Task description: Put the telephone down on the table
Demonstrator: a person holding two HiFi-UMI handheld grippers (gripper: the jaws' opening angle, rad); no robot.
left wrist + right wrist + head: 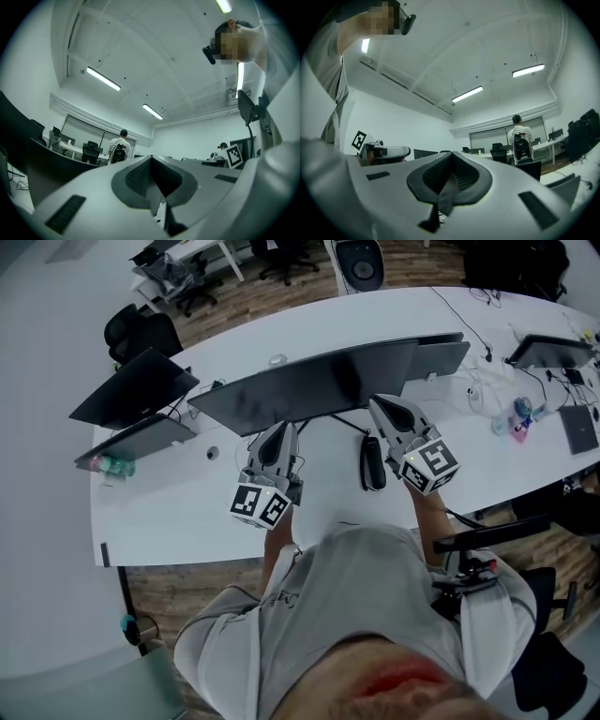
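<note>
On the white worktop (187, 512), the telephone (372, 463) lies flat, just beside the right hand-held gripper (389, 413). So the job looks done. The telephone is black, long and rounded, and it looks smooth and hard. The right and the left hand-held gripper (279, 437) are both squeezed closed with nothing in them. They have grey shells and dark ribbed pads (464, 180). The worktop is smooth and curved.
</note>
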